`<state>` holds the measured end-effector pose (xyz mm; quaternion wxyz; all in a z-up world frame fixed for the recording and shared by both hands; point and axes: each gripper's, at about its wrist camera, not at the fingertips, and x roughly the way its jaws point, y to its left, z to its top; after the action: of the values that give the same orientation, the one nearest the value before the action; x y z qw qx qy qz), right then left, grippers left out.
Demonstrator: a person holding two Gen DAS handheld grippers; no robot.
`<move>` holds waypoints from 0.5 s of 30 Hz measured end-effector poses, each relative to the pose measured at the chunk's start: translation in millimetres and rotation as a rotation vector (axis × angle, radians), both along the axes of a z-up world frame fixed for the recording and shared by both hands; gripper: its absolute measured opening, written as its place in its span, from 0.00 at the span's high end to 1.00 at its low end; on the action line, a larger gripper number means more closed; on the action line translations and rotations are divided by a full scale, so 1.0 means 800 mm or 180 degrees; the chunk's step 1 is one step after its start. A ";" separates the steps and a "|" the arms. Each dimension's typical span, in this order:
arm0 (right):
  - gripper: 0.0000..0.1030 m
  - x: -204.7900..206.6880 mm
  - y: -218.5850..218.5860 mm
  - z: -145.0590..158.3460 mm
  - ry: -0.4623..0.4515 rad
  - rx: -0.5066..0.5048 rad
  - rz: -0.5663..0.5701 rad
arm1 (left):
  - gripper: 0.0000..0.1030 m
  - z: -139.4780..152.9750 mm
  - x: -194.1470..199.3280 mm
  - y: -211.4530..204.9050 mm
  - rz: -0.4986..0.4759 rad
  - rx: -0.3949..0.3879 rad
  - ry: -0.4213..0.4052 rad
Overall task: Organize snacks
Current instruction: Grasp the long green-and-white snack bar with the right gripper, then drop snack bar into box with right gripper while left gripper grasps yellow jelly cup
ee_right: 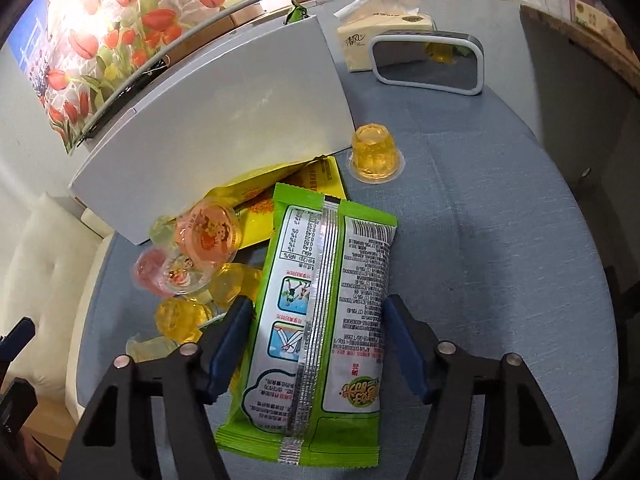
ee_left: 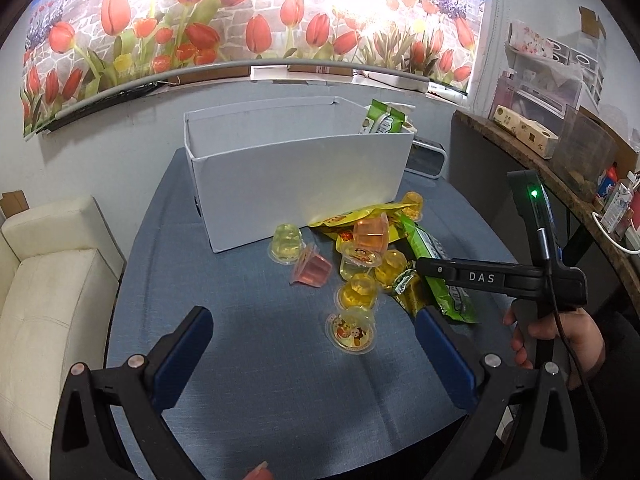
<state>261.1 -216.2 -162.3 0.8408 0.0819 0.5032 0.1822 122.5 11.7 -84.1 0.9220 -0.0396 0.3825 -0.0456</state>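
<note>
A white box (ee_left: 296,184) stands at the back of the blue table; a green packet (ee_left: 382,120) sticks out of its right end. In front lie several jelly cups, yellow (ee_left: 356,294) and pink (ee_left: 312,270), a yellow packet (ee_left: 352,218) and a green packet (ee_right: 320,320). My left gripper (ee_left: 312,344) is open and empty above the table, near a lidded yellow cup (ee_left: 352,332). My right gripper (ee_right: 318,336) is open, with its fingers on either side of the green packet, which lies face down. The right gripper also shows in the left wrist view (ee_left: 424,266).
A lone yellow cup (ee_right: 374,156) sits by the box corner (ee_right: 320,80). A grey-framed device (ee_right: 428,60) and a tissue pack (ee_right: 384,36) stand at the back right. A white sofa (ee_left: 48,280) is left of the table. A cluttered shelf (ee_left: 560,140) is on the right.
</note>
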 end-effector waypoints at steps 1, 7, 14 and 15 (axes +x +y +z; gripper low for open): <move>0.36 -0.001 0.000 0.001 0.0005 0.0018 0.0005 | 0.00 0.000 0.000 -0.001 -0.0006 0.0006 -0.0001; 0.38 -0.020 0.002 0.018 -0.0196 -0.0072 0.0039 | 0.00 -0.006 0.006 -0.009 -0.0042 0.0054 0.0034; 0.38 -0.052 -0.025 0.060 -0.0455 -0.0012 0.0026 | 0.00 -0.035 0.029 -0.033 -0.0180 0.0212 0.0158; 0.38 -0.055 -0.029 0.065 -0.0485 -0.0004 0.0023 | 0.00 -0.045 0.036 -0.039 -0.0203 0.0263 0.0191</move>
<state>216.9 -239.2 -110.6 0.8760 0.0654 0.4381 0.1906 151.0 -19.8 -119.8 0.9090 0.0094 0.4126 -0.0579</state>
